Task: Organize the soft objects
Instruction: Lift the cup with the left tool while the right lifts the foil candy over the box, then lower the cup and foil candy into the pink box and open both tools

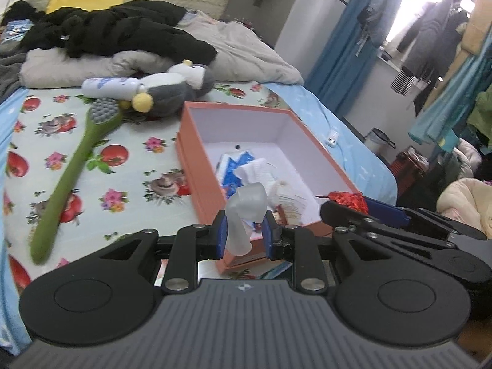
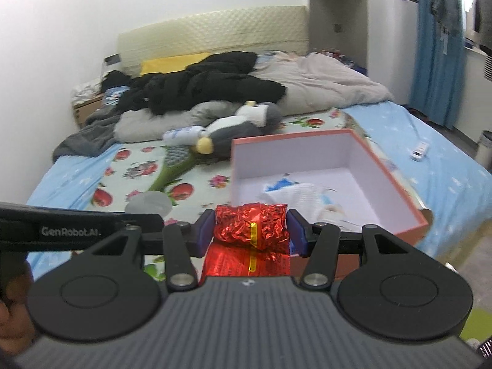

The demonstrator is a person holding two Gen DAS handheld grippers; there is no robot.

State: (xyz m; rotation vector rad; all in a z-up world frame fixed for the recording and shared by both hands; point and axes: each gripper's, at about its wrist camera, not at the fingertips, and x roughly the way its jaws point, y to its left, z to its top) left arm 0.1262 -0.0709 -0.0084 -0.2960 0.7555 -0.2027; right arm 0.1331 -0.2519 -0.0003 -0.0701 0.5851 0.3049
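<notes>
An open orange box (image 1: 196, 160) with a white inside stands on the bed; it also shows in the right wrist view (image 2: 399, 190). Inside lie a blue-and-white packet (image 1: 233, 166) and white cloth (image 1: 261, 172). My left gripper (image 1: 245, 235) is shut on a translucent whitish soft object (image 1: 246, 212) at the box's near corner. My right gripper (image 2: 249, 230) is shut on a crinkled red foil packet (image 2: 250, 226) just in front of the box; the packet also shows in the left wrist view (image 1: 349, 198). A grey-and-white plush penguin (image 1: 172, 87) lies behind the box.
A green long-handled brush (image 1: 73, 166) and a white bottle (image 1: 110, 87) lie on the flowered sheet left of the box. Black clothes (image 1: 117, 30) and a beige duvet (image 1: 246, 52) are heaped at the bed's head. A small white item (image 2: 419, 150) lies at the right.
</notes>
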